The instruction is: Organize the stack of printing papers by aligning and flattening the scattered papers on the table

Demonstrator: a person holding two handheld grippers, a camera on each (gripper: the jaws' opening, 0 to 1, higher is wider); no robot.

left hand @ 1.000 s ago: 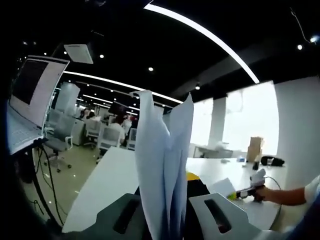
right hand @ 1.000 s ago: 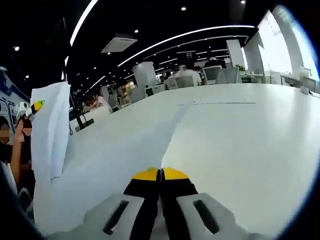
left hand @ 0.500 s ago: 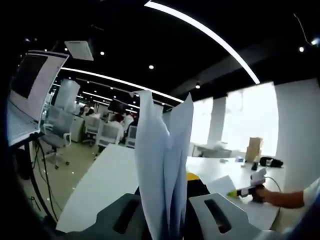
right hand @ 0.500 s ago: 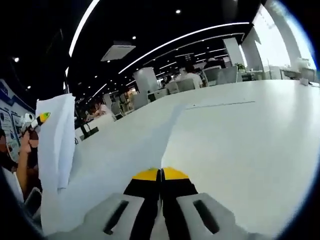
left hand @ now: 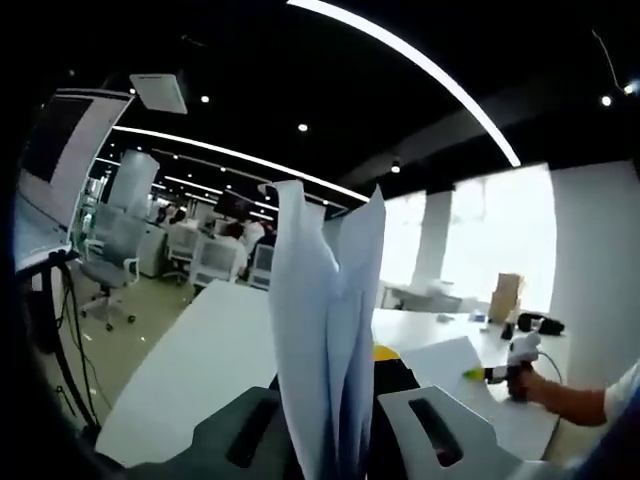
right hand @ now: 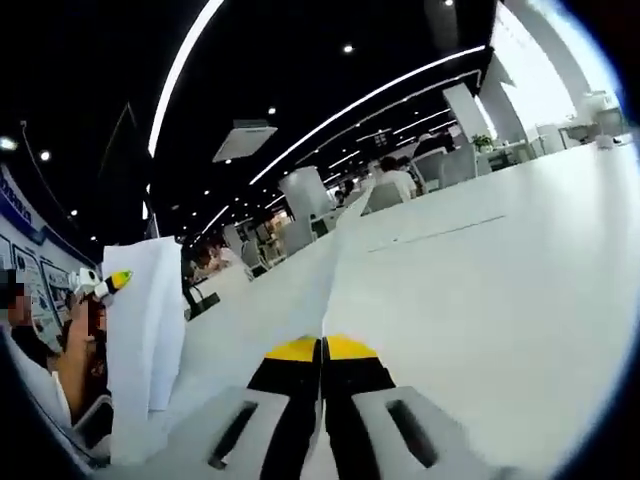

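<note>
Open-plan office w/ dark ceiling and long curved light strips (left hand: 420, 70); rows of desks and office chairs (left hand: 105, 275) at mid left of the left gripper view, bright windows (left hand: 495, 235) at right.

Left gripper (left hand: 345, 420) sits at bottom centre of its view, clenched on a bunch of printing papers (left hand: 325, 330) that stand upright between the jaws, sheets fanning apart a bit at the top. White surface (left hand: 200, 370) runs behind them. At lower right of that view a hand (left hand: 530, 385) holds the other gripper, w/ a white sheet (left hand: 440, 365) reaching out from it.

Right gripper (right hand: 322, 375) at bottom centre of its view, yellow tips pressed together, pinching the near edge of a sheet (right hand: 290, 300) that stretches away over the surface (right hand: 480, 290). At left of that view the papers (right hand: 145, 340) hang upright from the left gripper, a hand (right hand: 80, 335) just beside them. Seated people (right hand: 390, 180) far back, centre.
</note>
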